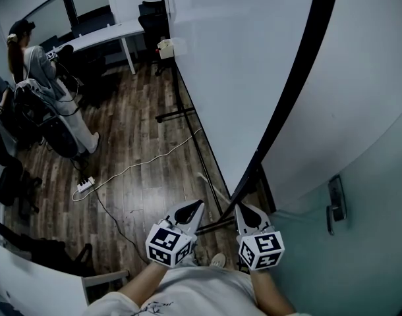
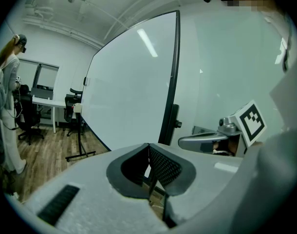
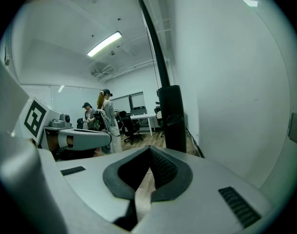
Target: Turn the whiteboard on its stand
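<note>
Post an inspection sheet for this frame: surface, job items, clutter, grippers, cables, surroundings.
Surface: wood floor.
Job's things: whiteboard upright on its stand.
Clutter: dark chairs at left.
Grippers: left gripper and right gripper both shut, nothing between the jaws, low by the whiteboard's near edge; contact cannot be told.
Cables: white cable runs from a power strip toward the stand.
Surroundings: person by a desk, far left; door handle at right.
</note>
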A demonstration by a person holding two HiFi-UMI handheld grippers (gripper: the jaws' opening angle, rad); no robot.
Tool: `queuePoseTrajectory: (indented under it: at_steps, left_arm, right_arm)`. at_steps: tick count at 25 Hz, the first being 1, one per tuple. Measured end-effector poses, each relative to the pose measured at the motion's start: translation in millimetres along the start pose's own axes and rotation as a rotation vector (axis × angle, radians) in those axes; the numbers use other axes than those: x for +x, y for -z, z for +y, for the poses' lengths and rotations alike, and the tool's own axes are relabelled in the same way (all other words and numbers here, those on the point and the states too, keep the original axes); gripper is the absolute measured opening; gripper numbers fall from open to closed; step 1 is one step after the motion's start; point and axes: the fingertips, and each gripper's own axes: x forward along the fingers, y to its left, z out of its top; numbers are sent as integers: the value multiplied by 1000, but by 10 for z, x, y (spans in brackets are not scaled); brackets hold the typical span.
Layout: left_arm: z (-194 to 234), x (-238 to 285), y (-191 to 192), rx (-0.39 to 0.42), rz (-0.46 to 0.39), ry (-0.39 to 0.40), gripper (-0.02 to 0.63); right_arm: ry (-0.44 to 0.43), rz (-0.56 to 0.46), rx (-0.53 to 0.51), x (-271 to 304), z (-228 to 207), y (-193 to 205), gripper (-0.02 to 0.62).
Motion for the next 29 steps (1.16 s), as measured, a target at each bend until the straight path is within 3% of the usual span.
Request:
queuePoseTrajectory:
  at_steps: [29]
  left_arm:
    - [92,-44,89,11,0,-2,11]
  right_arm:
    - [-34,19,-28,115,117,104,6]
